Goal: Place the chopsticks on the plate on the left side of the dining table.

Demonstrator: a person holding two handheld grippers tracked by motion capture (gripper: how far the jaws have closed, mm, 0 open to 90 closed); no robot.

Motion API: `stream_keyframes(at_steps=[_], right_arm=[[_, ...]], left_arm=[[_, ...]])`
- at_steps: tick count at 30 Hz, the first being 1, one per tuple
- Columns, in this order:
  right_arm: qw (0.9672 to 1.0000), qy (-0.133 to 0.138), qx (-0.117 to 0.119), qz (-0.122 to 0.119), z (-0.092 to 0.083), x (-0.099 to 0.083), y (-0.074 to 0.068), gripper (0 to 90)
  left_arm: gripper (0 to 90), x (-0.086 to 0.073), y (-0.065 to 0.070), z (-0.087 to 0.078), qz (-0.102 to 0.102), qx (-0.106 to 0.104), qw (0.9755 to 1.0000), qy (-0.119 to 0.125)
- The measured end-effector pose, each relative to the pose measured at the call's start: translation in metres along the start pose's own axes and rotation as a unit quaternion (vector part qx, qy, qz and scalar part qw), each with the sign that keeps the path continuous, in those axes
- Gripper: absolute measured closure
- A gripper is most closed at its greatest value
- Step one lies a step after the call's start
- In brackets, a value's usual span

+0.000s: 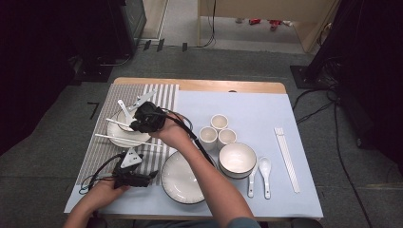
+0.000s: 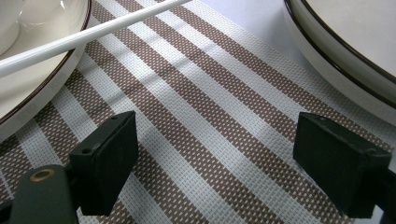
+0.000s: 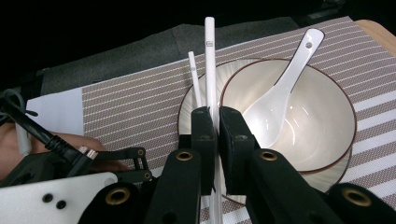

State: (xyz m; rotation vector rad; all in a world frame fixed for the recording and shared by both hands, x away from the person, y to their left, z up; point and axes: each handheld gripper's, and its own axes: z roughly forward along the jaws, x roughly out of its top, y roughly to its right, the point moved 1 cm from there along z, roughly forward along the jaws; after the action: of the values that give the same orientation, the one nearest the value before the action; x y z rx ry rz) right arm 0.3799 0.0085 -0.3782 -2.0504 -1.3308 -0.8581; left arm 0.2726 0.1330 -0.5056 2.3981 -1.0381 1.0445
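While the right gripper (image 3: 213, 123) points over the bowl (image 3: 308, 135), its two black jaws are pressed together on a white chopstick (image 3: 210, 70), which runs up between them and reaches past the plate (image 3: 186, 108) under the bowl toward the far edge of the striped mat (image 3: 130, 107). A second chopstick (image 3: 195, 79) lies just beside the clamped one, resting across the plate's rim; whether it touches the jaws I cannot tell. A white spoon (image 3: 280, 88) leans in the bowl, its handle sticking out over the rim.

From the high view, the right gripper (image 1: 148, 118) sits over the bowl and plate at the left of the table, with the right hand (image 1: 173, 130) reaching across from the lower middle. The left gripper (image 1: 130, 171) rests low near the table's front edge, held by the left hand (image 1: 102, 190), just beside a large empty plate (image 1: 183, 179).

Seen from the left gripper view, the left gripper (image 2: 215, 158) has its jaws well apart with nothing between them, hovering over bare striped mat (image 2: 210, 116). A chopstick (image 2: 93, 32) crosses the plate (image 2: 42, 93) at upper left, and the large plate (image 2: 345, 51) fills the upper right corner.
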Motion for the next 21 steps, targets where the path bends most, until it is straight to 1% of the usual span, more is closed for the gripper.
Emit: stream_keyframes(at_steps=[3,5,19,21], right_arm=[[1.0000,-0.003,0.003,-0.007,0.004,0.001,0.000,85.6],[0.9999,-0.007,0.003,-0.008,0.006,0.002,0.001,85.6],[0.9999,-0.008,0.012,-0.007,0.017,0.004,0.000,85.5],[0.9999,-0.004,0.013,-0.007,0.018,0.005,0.000,85.6]], left_arm=[[14.6,0.000,0.000,0.000,-0.002,-0.001,1.0000,0.000],[14.6,0.000,0.000,0.000,-0.002,-0.001,1.0000,0.000],[14.6,0.000,0.000,0.000,0.000,0.000,1.0000,0.000],[14.6,0.000,0.000,0.000,0.000,0.000,1.0000,0.000]])
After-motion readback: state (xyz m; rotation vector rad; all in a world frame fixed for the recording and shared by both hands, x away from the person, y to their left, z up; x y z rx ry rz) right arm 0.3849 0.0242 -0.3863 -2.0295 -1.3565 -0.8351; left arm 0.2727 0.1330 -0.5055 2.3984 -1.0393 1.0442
